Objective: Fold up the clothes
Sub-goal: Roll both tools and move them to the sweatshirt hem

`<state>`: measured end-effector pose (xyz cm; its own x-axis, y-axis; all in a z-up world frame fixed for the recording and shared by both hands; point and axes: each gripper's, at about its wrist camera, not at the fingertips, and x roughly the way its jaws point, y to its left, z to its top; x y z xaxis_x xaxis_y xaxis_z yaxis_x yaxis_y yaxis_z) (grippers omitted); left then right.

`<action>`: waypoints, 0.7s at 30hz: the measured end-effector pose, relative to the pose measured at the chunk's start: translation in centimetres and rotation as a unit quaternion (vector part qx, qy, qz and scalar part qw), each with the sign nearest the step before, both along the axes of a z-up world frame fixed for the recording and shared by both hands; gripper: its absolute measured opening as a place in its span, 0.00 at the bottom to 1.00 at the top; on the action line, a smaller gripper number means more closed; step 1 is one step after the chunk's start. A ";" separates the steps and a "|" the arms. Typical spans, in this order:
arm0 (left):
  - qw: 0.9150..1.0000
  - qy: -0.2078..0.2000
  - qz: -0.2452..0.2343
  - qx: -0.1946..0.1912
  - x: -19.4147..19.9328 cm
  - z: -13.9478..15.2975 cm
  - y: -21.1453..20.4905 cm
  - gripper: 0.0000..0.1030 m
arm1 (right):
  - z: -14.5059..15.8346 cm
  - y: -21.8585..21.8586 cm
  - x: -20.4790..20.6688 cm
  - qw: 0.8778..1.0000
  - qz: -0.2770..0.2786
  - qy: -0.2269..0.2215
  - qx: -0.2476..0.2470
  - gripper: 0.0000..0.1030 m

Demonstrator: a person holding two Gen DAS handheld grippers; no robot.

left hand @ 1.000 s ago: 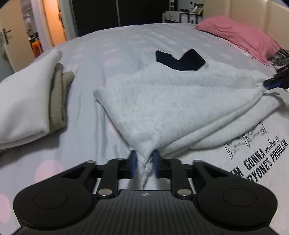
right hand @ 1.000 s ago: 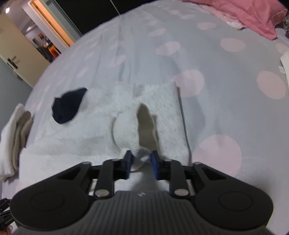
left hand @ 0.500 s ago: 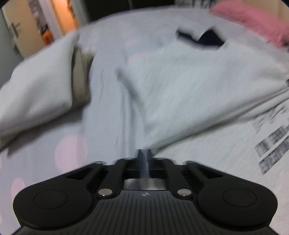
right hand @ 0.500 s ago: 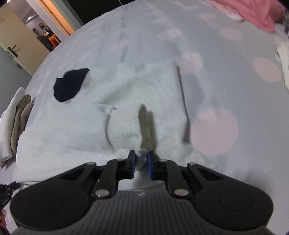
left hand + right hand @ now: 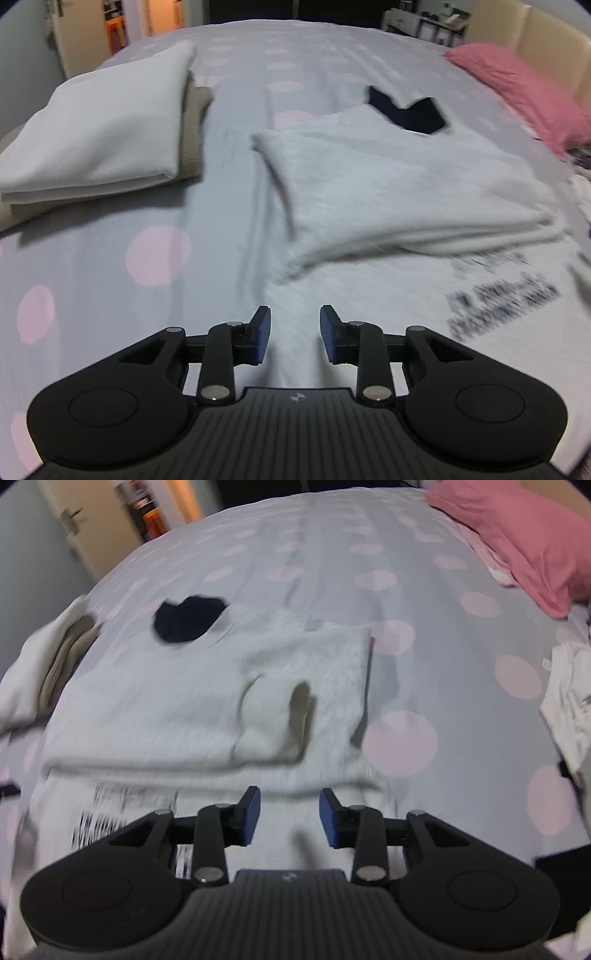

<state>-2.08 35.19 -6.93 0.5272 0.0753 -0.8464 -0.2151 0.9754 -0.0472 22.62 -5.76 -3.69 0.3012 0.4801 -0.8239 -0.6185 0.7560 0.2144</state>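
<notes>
A light grey sweatshirt (image 5: 399, 192) with dark printed lettering (image 5: 502, 306) lies on the bed, its upper part folded down over the print. It also shows in the right wrist view (image 5: 177, 709), with its collar (image 5: 273, 723) on top. My left gripper (image 5: 294, 334) is open and empty, just above the garment's near edge. My right gripper (image 5: 289, 818) is open and empty, over the garment's near part.
A stack of folded white and beige clothes (image 5: 103, 122) lies at the left. A small dark navy item (image 5: 406, 109) lies behind the sweatshirt. A pink pillow (image 5: 524, 88) is at the far right. A crumpled white garment (image 5: 569, 701) lies at the right.
Both grippers have opened and let go of the sweatshirt's folded edge, which now lies flat on the garment. Both have drawn back toward the near side.
</notes>
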 end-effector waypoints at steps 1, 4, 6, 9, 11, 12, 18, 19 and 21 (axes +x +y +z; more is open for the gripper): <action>1.000 -0.001 -0.014 0.002 -0.8 0.4 -0.9 0.27 | 0.3 -0.6 -1.0 1.000 0.012 -0.004 -0.002 0.39; 0.998 -0.003 -0.057 0.008 -3.1 1.3 -3.8 0.30 | 1.1 -1.8 -4.2 0.998 0.050 -0.021 -0.011 0.39; 0.996 -0.004 -0.093 0.011 -4.7 1.6 -5.7 0.31 | 1.4 -2.4 -6.7 0.996 0.084 -0.039 -0.019 0.39; 0.988 -0.004 -0.150 0.027 -6.8 1.7 -8.9 0.31 | 1.1 -2.6 -10.7 0.986 0.149 -0.067 -0.029 0.40; 0.980 -0.003 -0.191 0.052 -8.1 1.5 -11.0 0.31 | 0.7 -2.5 -13.2 0.978 0.187 -0.083 -0.039 0.40; 0.975 -0.001 -0.212 0.063 -8.7 1.3 -12.0 0.31 | 0.6 -2.5 -14.5 0.973 0.206 -0.091 -0.044 0.40; 0.936 0.025 -0.321 0.140 -11.7 -0.6 -17.6 0.33 | -0.6 -2.4 -21.2 0.934 0.311 -0.152 -0.088 0.41; 0.929 0.027 -0.336 0.154 -12.2 -0.9 -18.5 0.35 | -0.8 -2.3 -22.2 0.926 0.328 -0.161 -0.096 0.43; 0.913 0.031 -0.367 0.178 -13.1 -1.5 -20.0 0.39 | -1.4 -2.2 -23.9 0.910 0.362 -0.170 -0.109 0.45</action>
